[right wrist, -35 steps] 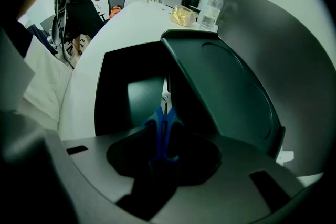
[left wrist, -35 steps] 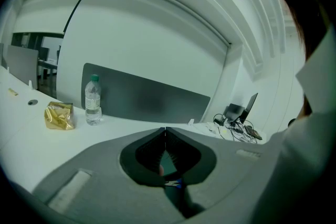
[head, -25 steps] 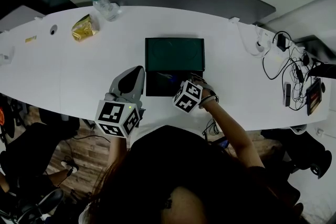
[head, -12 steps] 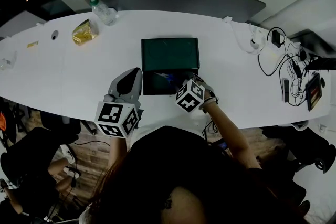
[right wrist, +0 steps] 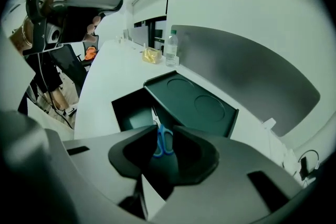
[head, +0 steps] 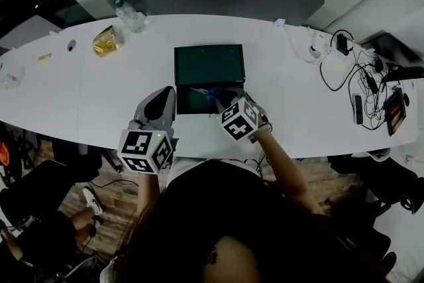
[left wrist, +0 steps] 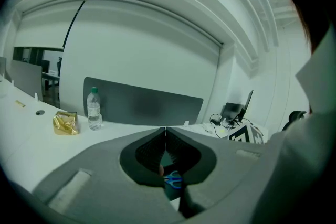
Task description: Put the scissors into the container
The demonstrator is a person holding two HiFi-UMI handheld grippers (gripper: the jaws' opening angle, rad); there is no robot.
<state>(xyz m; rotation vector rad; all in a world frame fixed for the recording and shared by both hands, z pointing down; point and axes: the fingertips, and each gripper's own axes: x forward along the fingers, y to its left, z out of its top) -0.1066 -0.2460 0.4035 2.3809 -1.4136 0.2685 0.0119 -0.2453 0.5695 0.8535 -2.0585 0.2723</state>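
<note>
Shadow makes the middle of the head view hard to read. On the left, the left gripper (left wrist: pixel 166 129) hovers just beside the container (head: pixel 189 103). Its jaws are closed tip against tip with nothing between them, and they cover most of what is behind. The container stands on the white table (head: pixel 79 89) with its lid (right wrist: pixel 191 102) folded back. The scissors (right wrist: pixel 164 140) seem to lie inside it, the blades toward the lid side. The handles are partly hidden by the right gripper (right wrist: pixel 164 126), whose jaws stand fairly wide and do not press on the scissors. Compared with one second ago, the right gripper is higher above the container, its jaws have just been closing a little, and the blue handles show more clearly.
</note>
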